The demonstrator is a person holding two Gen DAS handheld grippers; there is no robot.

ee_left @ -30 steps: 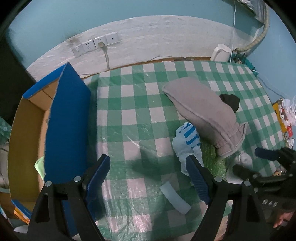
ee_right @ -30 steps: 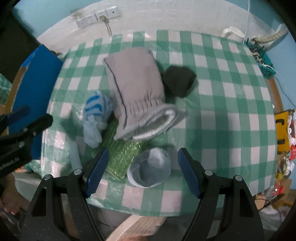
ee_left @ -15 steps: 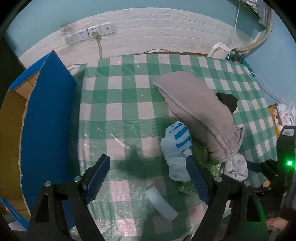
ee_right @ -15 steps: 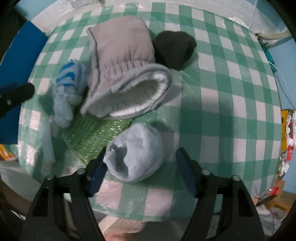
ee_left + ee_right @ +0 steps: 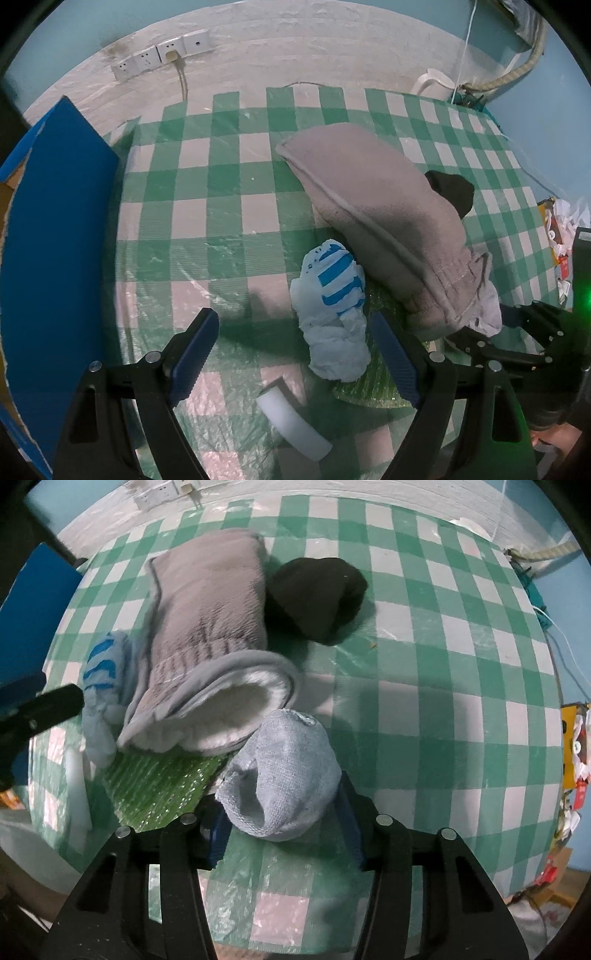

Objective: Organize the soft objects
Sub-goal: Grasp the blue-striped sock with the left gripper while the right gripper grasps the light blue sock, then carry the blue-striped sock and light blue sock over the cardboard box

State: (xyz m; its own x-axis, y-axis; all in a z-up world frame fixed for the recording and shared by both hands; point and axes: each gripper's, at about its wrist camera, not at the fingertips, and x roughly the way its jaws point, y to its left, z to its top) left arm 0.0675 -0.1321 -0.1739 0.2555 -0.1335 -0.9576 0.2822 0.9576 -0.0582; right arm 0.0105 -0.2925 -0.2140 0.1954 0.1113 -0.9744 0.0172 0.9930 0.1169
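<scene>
Pale blue sock (image 5: 284, 775): on the checked tablecloth (image 5: 443, 709), near edge, touching the grey fleece sleeve (image 5: 207, 627).
Right gripper (image 5: 282, 830): jaws closing, both pads pressing the sock.
Left gripper (image 5: 295, 354): spread wide, empty, striped cloth (image 5: 332, 295) between its fingers.

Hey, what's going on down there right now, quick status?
Right gripper closing on pale blue sock. Left gripper open over striped sock, not touching. Big grey sock crowds the pile; nothing blocking.
</scene>
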